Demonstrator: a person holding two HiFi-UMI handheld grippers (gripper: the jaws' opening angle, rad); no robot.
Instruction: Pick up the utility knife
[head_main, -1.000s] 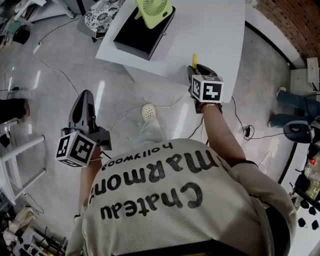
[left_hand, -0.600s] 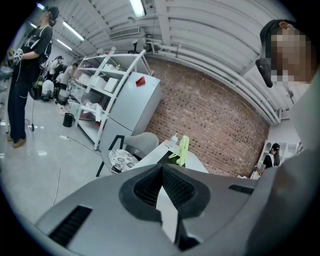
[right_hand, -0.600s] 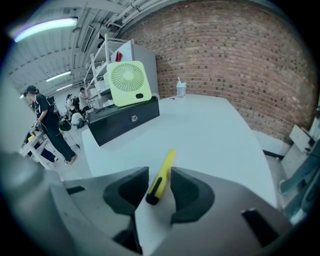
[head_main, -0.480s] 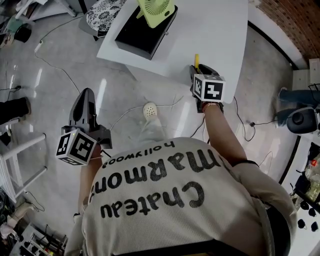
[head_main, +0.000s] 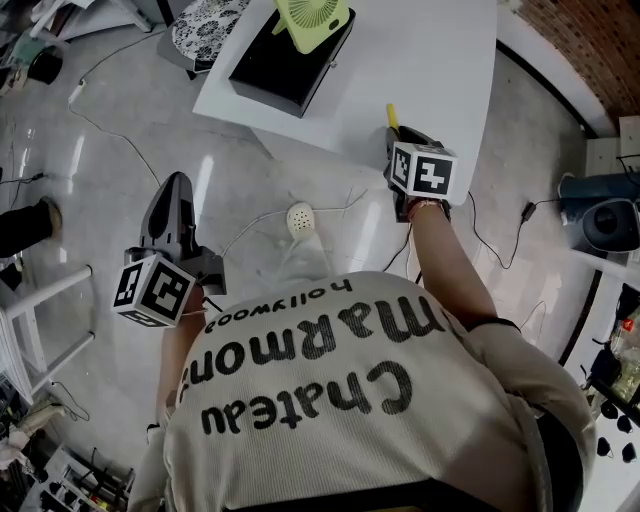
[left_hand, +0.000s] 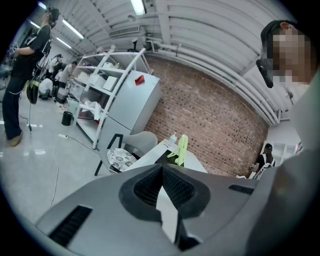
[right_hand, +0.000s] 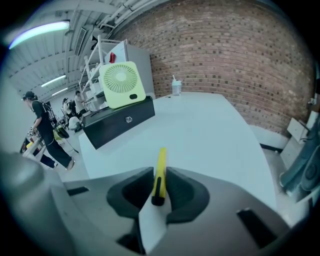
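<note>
Now the right gripper (right_hand: 160, 174) is closing on the utility knife (right_hand: 160, 161)

From the head view, the yellow utility knife lies on the white table (head_main: 440, 60) near its edge, at about one o'clock, its far end poking out past the right gripper. The jaws are closing with the knife's black end between them. The pads seem to touch both its sides, though the wide lens makes that hard to judge. At nine o'clock the left gripper (head_main: 175, 183) hangs over the floor (head_main: 90, 170), jaws together and empty.
</note>
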